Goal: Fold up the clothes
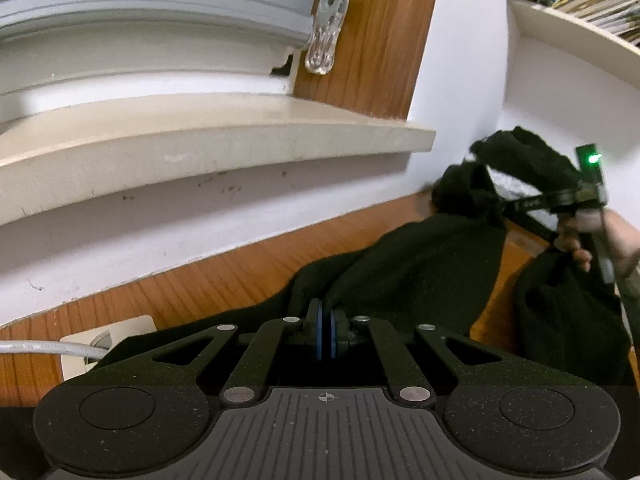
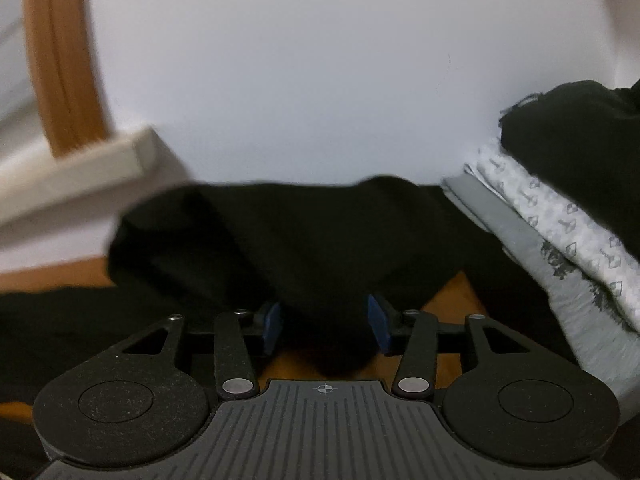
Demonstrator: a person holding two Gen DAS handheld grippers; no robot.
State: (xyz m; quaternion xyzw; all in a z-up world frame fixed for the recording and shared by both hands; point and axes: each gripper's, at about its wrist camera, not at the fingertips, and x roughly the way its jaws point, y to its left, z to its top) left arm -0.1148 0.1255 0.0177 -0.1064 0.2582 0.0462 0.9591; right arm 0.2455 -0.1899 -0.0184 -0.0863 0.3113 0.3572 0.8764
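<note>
- The wall [image 1: 460, 80] runs white behind everything, with a wooden window frame [image 1: 372, 40] set in it.
- The bench [image 1: 224, 280], of orange-brown wood, meets that wall under a pale sill [image 1: 200, 148].
- A dark garment [image 1: 420, 264] lies spread across the bench from the near edge toward the far corner, part of it lifted off the wood on the right.
- A stack [image 2: 560, 240] of folded clothes sits at the right of the bench by the wall: grey at the bottom, a white patterned piece over it, a dark one on top.
- The left gripper [image 1: 326, 332] has its blue-padded fingers [image 1: 319, 332] pressed together on a fold of the garment at the near edge.
- The right gripper [image 2: 324, 324] has its fingers [image 2: 378, 324] spread wide, a hanging bulge of the garment lying between them; whether either pad touches the cloth cannot be told.
- In the left wrist view a hand [image 1: 576, 240] grips that right tool above the raised cloth, a green light glowing at its top.
- A white cable [image 1: 48, 348] runs to a pale plate at the bench's left.
- A clear clip [image 1: 326, 32] hangs on a cord by the window frame.
</note>
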